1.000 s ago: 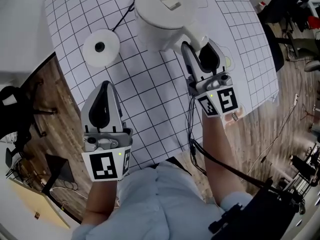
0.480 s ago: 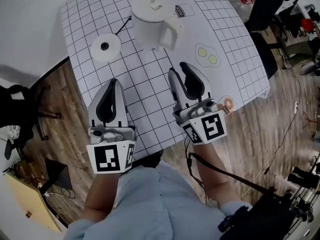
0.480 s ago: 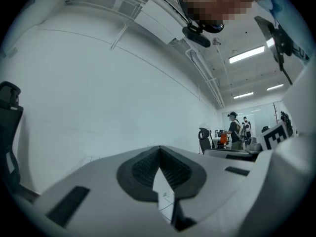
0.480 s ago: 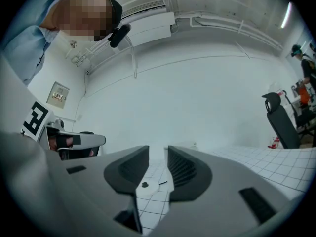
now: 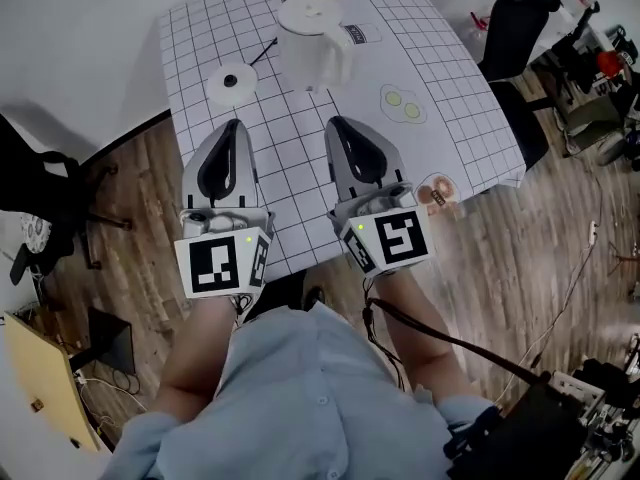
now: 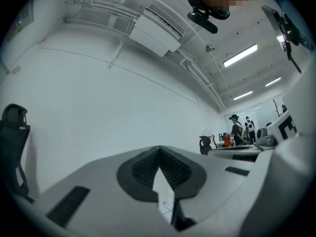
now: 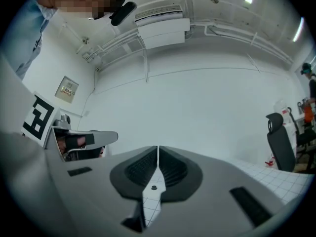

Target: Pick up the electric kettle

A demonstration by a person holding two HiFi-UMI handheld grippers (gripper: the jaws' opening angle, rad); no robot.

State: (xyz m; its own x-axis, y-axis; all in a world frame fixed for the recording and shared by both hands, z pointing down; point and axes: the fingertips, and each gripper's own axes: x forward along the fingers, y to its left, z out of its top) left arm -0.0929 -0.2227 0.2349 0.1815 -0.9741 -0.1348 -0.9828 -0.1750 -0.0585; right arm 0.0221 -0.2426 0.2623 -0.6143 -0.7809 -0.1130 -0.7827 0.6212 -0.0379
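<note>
Right gripper (image 5: 338, 125): jaws have just been closing and now meet at the tips, with nothing between the pads. Its own view shows only the grid sheet through the slit below them.

Left gripper (image 5: 232, 124): jaws are also together and empty.

Both are held side by side, close to the body over the near edge of the table (image 5: 470, 118), pointing roughly level at the far wall. That reads as a parked or neutral pose rather than an approach.

The electric kettle (image 5: 308, 40) stands upright on the far part of the table with its lid on, well apart from both grippers and touched by neither. Its handle (image 5: 342, 60) faces the near-right, so the right gripper looks like the natural one for the grab.

The power base (image 5: 231, 81) sits just left of the kettle, cord (image 5: 263, 52) trailing off toward the far edge. The kettle is not on it, so a lift shouldn't need to clear the base connector.

Judgement: the kettle isn't in hand at this moment. A pick would need the right jaws reopened and a long reach forward to the handle.
</note>
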